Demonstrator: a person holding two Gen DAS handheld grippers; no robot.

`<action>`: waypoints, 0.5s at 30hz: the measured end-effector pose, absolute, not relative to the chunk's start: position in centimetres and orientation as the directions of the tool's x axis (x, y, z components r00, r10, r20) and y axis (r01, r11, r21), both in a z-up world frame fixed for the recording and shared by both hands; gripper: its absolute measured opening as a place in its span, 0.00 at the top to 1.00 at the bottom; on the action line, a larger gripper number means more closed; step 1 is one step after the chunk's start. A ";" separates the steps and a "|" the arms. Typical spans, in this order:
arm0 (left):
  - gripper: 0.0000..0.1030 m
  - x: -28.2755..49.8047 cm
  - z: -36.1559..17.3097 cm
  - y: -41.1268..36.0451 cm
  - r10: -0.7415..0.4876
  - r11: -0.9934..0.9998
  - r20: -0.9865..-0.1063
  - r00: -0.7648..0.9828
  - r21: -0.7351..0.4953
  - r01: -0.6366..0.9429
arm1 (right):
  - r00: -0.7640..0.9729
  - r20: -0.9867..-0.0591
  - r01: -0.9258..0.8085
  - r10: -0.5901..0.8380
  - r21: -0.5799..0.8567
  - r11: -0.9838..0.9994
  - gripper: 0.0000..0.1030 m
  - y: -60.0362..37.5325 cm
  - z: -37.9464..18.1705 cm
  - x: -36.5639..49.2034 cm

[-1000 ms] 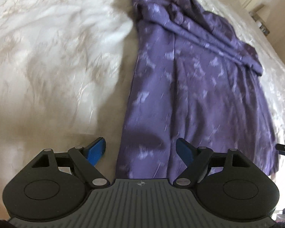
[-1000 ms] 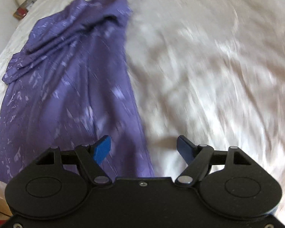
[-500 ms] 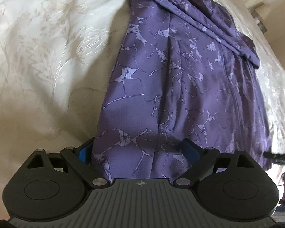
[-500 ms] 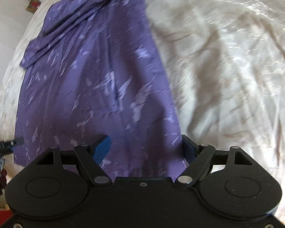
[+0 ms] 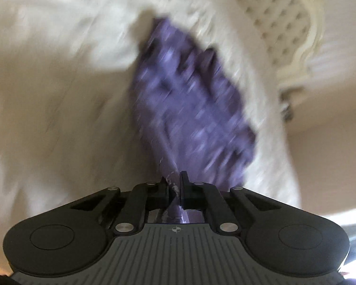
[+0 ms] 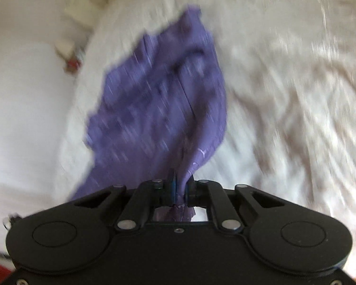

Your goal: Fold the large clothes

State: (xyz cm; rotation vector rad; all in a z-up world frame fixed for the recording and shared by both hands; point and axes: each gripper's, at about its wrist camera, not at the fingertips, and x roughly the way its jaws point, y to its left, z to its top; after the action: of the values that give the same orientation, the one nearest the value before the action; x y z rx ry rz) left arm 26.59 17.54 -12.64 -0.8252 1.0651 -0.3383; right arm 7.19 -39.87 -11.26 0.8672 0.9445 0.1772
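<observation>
A purple patterned garment [image 5: 189, 102] stretches away from me over a cream bedspread [image 5: 59, 99], blurred by motion. My left gripper [image 5: 174, 185] is shut on the garment's near hem, with a pinch of cloth bunched between its jaws. In the right wrist view the same purple garment [image 6: 159, 99] runs up the bed, and my right gripper [image 6: 180, 190] is shut on its near edge, a gathered fold rising out of the jaws. Both held corners are lifted off the bed.
A cream tufted headboard [image 5: 273, 23] stands at the far end of the bed. Small items, one red [image 6: 72, 63], sit on a surface beside the bed at the left of the right wrist view. The bedspread [image 6: 296, 83] spreads wide to the right.
Both grippers went from open around the garment's near hem to shut on it. Both have risen, pulling the hem up, and the views have tilted toward the headboard.
</observation>
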 end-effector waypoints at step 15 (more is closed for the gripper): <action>0.93 46.7 -8.8 14.6 -0.598 0.588 -0.476 0.645 -0.807 -0.051 | 0.790 -0.479 0.110 0.383 0.725 0.680 0.87 -42.6 -3.6 26.0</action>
State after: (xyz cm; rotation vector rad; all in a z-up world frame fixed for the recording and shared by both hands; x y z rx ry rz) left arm 46.66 14.55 -8.78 -0.9011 0.8257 -0.3643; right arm 26.04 -42.59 -3.64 0.8232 0.6598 0.1663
